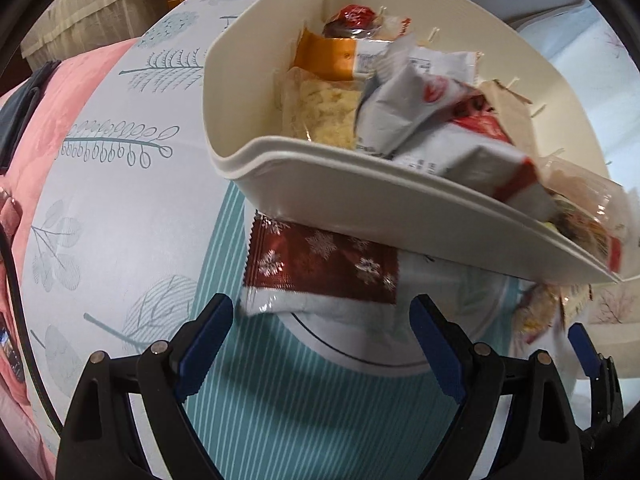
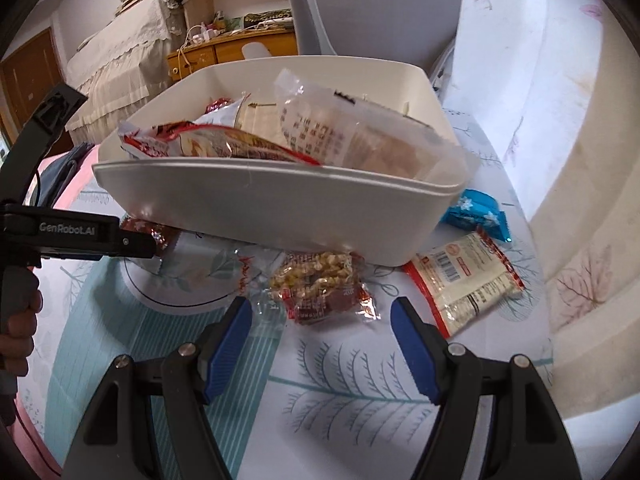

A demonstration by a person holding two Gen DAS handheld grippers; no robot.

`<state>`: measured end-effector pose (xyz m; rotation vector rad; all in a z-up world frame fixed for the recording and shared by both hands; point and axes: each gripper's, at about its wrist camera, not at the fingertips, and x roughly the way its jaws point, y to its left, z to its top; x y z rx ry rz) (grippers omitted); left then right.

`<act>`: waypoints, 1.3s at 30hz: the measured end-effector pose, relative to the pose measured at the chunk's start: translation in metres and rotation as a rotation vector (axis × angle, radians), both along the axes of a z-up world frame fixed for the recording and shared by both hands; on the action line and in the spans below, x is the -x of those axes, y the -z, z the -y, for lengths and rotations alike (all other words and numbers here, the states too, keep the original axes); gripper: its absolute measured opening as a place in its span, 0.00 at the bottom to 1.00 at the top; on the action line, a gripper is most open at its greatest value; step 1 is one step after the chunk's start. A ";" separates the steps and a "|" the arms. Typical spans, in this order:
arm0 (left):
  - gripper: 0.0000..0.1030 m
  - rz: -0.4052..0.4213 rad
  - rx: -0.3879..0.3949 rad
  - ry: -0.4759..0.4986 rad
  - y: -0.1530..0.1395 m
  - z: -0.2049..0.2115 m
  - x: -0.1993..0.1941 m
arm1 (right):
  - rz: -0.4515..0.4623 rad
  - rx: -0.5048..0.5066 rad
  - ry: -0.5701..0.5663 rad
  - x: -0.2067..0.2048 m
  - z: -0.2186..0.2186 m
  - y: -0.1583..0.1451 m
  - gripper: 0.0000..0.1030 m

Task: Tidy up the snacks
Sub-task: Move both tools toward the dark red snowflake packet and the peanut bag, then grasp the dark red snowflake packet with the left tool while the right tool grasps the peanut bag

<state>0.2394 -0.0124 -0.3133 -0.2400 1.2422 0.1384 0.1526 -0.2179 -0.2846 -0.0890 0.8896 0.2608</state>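
A white plastic bin (image 1: 400,196) (image 2: 256,200) holds several snack packets and stands on the patterned tablecloth. A dark red snowflake packet (image 1: 320,266) lies partly under the bin's near edge; my left gripper (image 1: 324,340) is open just in front of it. My right gripper (image 2: 322,340) is open, close to a clear packet of nut brittle (image 2: 320,284) lying beside the bin. A white and red packet (image 2: 468,280) and a blue packet (image 2: 476,212) lie to its right. The left gripper's body (image 2: 80,236) shows at the left of the right wrist view.
A grey chair back (image 2: 360,8) stands behind the bin. A pink quilt (image 1: 52,112) lies at the left. A wooden drawer unit (image 2: 224,52) and a cloth-covered bed (image 2: 120,60) are in the background. A cream cushion (image 2: 592,160) runs along the right.
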 end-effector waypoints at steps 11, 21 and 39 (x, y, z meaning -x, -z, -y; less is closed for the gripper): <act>0.78 0.007 -0.090 -0.021 0.010 0.005 -0.019 | 0.026 0.055 -0.072 -0.008 -0.018 0.019 0.70; 0.47 0.016 -0.081 -0.010 -0.004 -0.001 -0.035 | 0.020 0.086 -0.105 -0.011 -0.025 0.022 0.71; 0.23 -0.048 0.027 0.047 -0.018 0.002 -0.005 | -0.151 0.072 -0.099 -0.012 -0.032 0.011 0.02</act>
